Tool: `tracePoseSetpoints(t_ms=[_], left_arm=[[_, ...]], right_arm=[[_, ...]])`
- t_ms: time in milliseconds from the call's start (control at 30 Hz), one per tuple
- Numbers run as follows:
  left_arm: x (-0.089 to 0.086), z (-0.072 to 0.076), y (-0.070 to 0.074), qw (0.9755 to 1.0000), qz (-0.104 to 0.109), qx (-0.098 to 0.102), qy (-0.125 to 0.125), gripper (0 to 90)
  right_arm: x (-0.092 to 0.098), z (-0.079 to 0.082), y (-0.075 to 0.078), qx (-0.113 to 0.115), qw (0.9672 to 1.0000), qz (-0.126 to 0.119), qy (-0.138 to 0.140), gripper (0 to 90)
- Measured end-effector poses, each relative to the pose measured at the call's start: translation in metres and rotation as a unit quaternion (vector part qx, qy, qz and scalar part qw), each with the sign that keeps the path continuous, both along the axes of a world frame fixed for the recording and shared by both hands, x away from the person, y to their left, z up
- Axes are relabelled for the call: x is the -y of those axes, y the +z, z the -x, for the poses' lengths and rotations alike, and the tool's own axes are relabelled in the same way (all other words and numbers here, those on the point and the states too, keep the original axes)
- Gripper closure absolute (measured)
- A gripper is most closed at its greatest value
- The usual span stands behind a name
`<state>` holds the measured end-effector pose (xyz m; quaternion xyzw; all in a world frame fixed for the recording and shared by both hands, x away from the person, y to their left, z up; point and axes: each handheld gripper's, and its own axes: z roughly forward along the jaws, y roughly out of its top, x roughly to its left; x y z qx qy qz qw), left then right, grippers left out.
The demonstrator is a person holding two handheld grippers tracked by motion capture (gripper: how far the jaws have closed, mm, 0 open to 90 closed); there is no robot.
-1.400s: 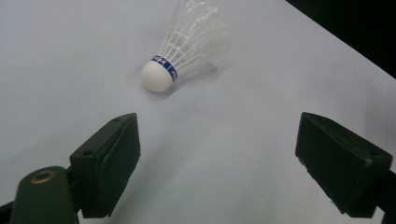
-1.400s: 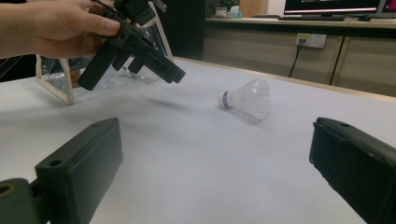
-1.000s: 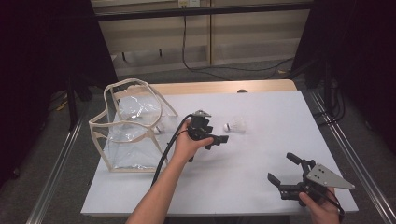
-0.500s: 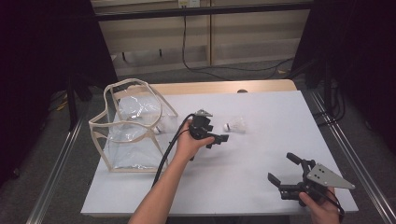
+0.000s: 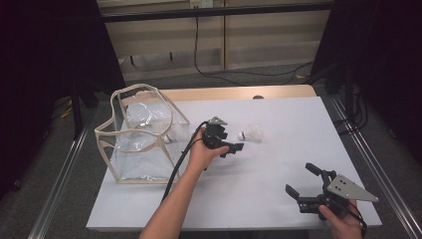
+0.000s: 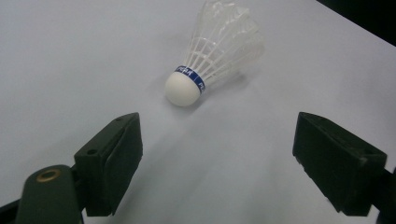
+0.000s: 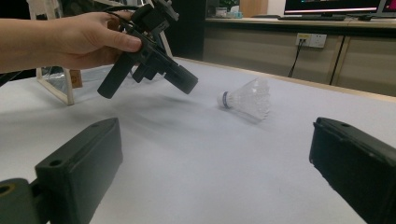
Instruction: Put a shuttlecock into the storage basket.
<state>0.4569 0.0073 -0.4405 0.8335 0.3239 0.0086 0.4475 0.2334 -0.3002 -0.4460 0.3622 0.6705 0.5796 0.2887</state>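
White feathered shuttlecock [image 6: 210, 60], round cork tip, on smooth matte table [image 6: 70, 56].

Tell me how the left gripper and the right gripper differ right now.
The black left gripper hangs in the air just short of the white feathered shuttlecock with the blue band, aimed at its cork; the black right gripper sits low at the near right of the white table, far from it. The right gripper's grey three-cornered plate is far more prominent. Both stand open and hold nothing.
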Motion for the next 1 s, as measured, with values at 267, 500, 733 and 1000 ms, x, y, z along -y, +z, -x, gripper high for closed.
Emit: tracePoseSetpoints(t_ms=[267, 500, 733, 1000], left_arm=[[0.003, -0.002, -0.004, 1.0000, -0.001, 0.003, 0.001, 16.2], [0.004, -0.004, -0.006, 1.0000, 0.003, 0.002, 0.005, 16.2], [0.006, -0.005, -0.007, 1.0000, -0.003, 0.000, 0.003, 16.2], [0.011, -0.006, -0.008, 1.0000, -0.002, 0.005, -0.002, 16.2]], right_arm=[[0.000, 0.000, 0.000, 0.000, 1.0000, 0.002, 0.000, 2.4], [0.000, 0.000, 0.000, -0.001, 1.0000, 0.001, -0.001, 2.3], [0.001, 0.000, 0.000, 0.000, 1.0000, 0.002, 0.000, 2.4], [0.000, 0.000, 0.000, -0.001, 1.0000, 0.001, 0.000, 2.4]])
